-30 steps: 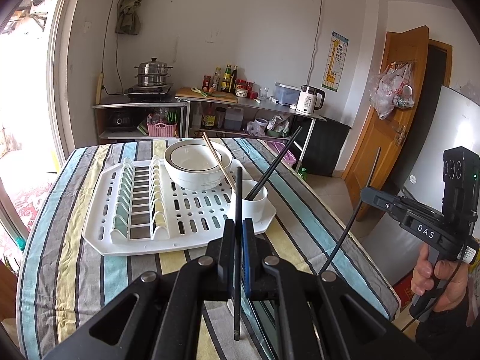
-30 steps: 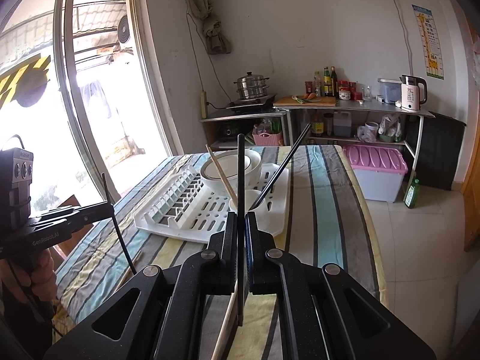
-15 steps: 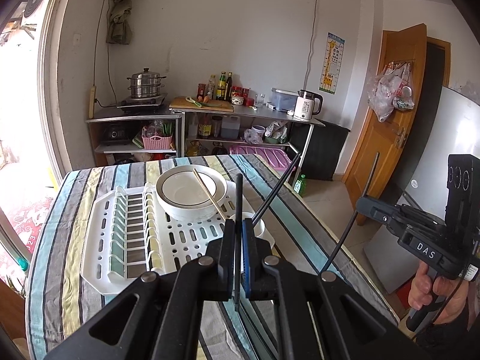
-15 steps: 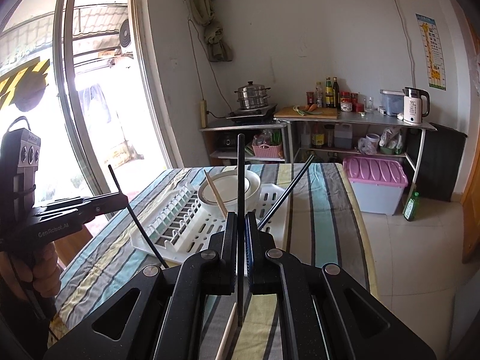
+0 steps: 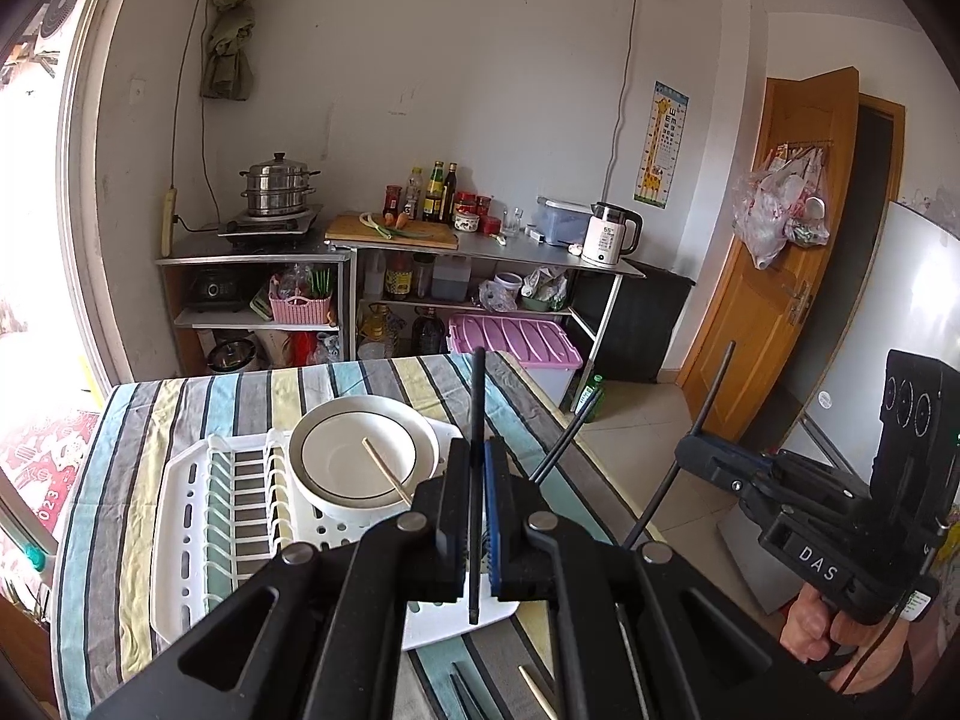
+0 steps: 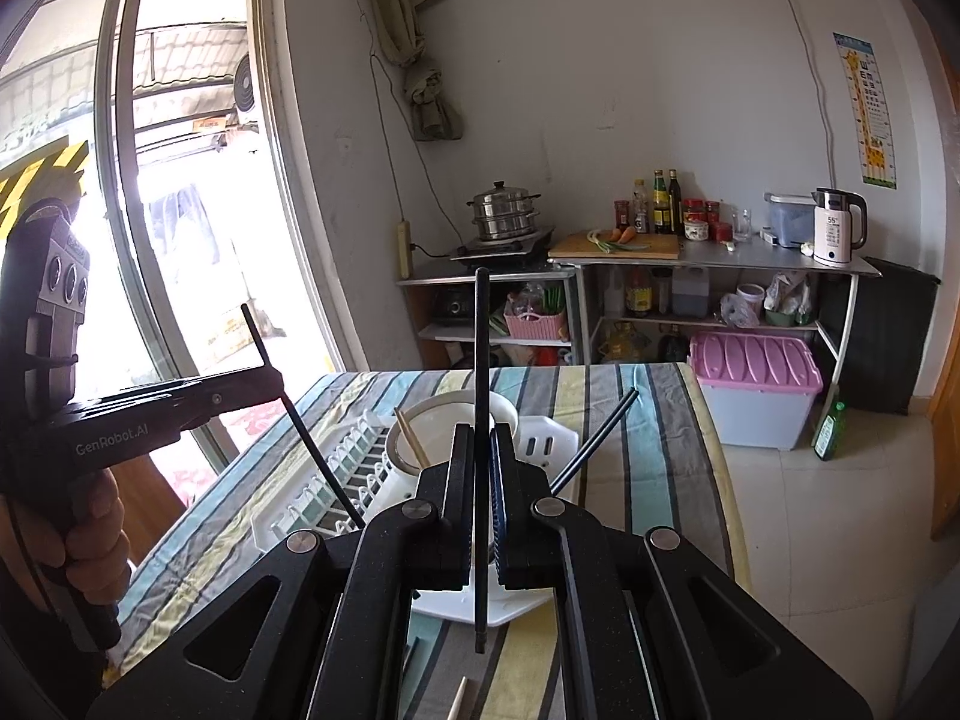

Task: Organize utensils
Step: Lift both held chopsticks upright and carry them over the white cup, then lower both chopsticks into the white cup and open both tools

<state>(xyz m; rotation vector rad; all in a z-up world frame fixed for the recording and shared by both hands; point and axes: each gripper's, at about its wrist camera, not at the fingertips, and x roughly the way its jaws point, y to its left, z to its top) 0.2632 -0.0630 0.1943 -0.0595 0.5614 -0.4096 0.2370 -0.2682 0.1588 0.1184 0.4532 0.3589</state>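
My left gripper (image 5: 477, 480) is shut on a black chopstick (image 5: 477, 396) held upright above the table. My right gripper (image 6: 480, 468) is shut on another black chopstick (image 6: 482, 348), also upright. Each gripper shows in the other's view, the right one (image 5: 696, 450) and the left one (image 6: 270, 375). Below stands a white dish rack (image 5: 198, 516) with a white bowl (image 5: 354, 456). A wooden chopstick (image 5: 387, 474) and a black chopstick (image 5: 567, 438) stick up from a cup hidden behind my fingers. More chopsticks (image 5: 534, 690) lie on the table beneath the grippers.
The table has a striped cloth (image 5: 120, 420). Its right edge (image 5: 540, 384) drops to a tiled floor with a pink-lidded bin (image 5: 516, 342). A shelf with a steamer pot (image 5: 279, 186), bottles and a kettle (image 5: 609, 234) stands against the far wall.
Both grippers have risen and pulled back from the rack with their black chopsticks; the rack and bowl now sit lower and farther in both views.
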